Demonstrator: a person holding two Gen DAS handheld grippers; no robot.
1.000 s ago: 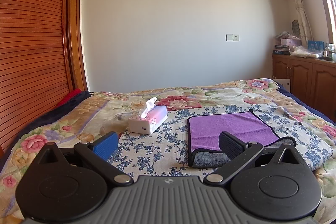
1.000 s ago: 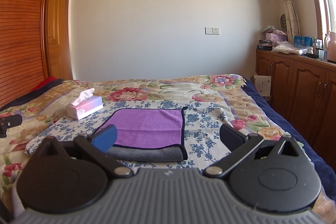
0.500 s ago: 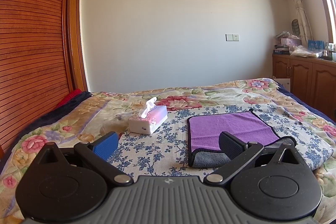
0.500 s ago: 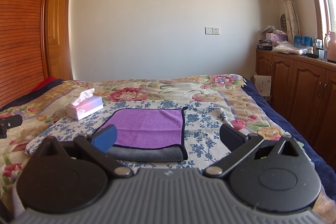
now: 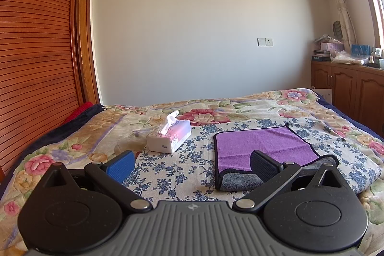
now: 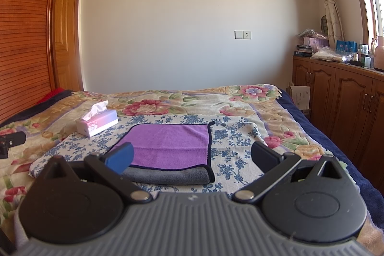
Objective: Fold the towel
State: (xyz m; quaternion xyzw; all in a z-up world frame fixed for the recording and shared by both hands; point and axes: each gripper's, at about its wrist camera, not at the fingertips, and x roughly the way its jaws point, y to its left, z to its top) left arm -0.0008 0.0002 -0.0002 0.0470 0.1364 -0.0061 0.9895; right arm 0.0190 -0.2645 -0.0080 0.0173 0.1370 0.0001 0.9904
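A soft purple towel [image 6: 168, 143] lies folded on the bed [image 6: 240, 160]; both grippers, left gripper [image 5: 192, 164] and right gripper [image 6: 192, 157], hover spread, empty; its limp near corners look easiest to pinch.

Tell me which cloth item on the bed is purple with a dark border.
The towel lying flat on the blue-flowered sheet. It is plain purple with a grey underside; the sheet and the bedspread beneath are floral.

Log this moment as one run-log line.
towel: folded once on bed, purple over gray | left gripper: open, empty | right gripper: open, empty | tissue box: left of towel
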